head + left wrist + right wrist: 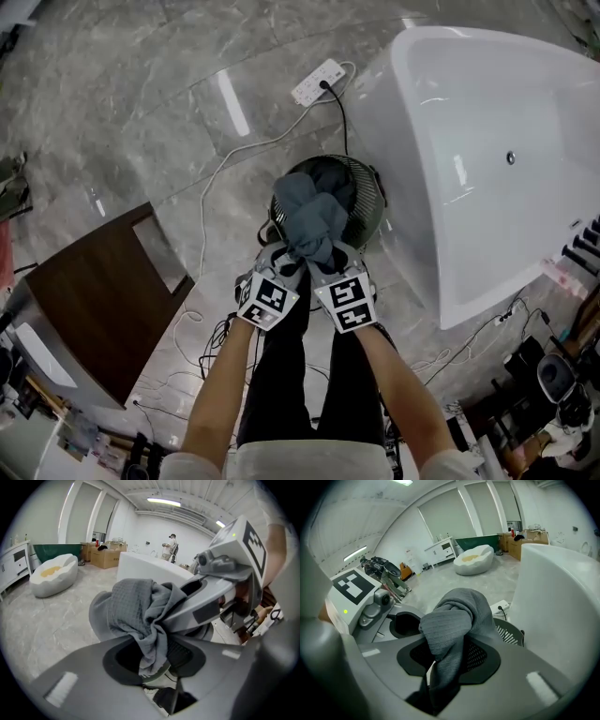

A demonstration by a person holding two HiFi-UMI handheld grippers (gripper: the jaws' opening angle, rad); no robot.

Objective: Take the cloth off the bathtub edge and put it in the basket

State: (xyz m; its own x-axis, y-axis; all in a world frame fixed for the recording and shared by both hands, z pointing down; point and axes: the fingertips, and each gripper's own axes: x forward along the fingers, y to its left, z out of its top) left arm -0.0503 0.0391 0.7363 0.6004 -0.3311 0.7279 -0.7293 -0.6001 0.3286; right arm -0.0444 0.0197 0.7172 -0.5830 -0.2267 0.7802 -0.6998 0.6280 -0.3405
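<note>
A bunched grey cloth (309, 220) hangs just above a dark round mesh basket (375, 192) that stands on the floor beside the white bathtub (487, 112). My left gripper (284, 261) and right gripper (328, 257) sit side by side, each shut on the cloth's near end. In the left gripper view the cloth (136, 611) is pinched between the jaws of the left gripper (154, 653), with the right gripper's body (225, 569) close alongside. The right gripper view shows the cloth (454, 620) clamped in the right gripper (445, 658), the basket (511, 632) just behind and the bathtub (562, 588) at the right.
A white power strip (319, 82) lies on the marble floor beyond the basket, its cable trailing left. A brown wooden cabinet (103, 300) stands at the left. Cables and equipment (562, 375) crowd the floor at the lower right. A white egg-shaped cushion (51, 573) lies far off.
</note>
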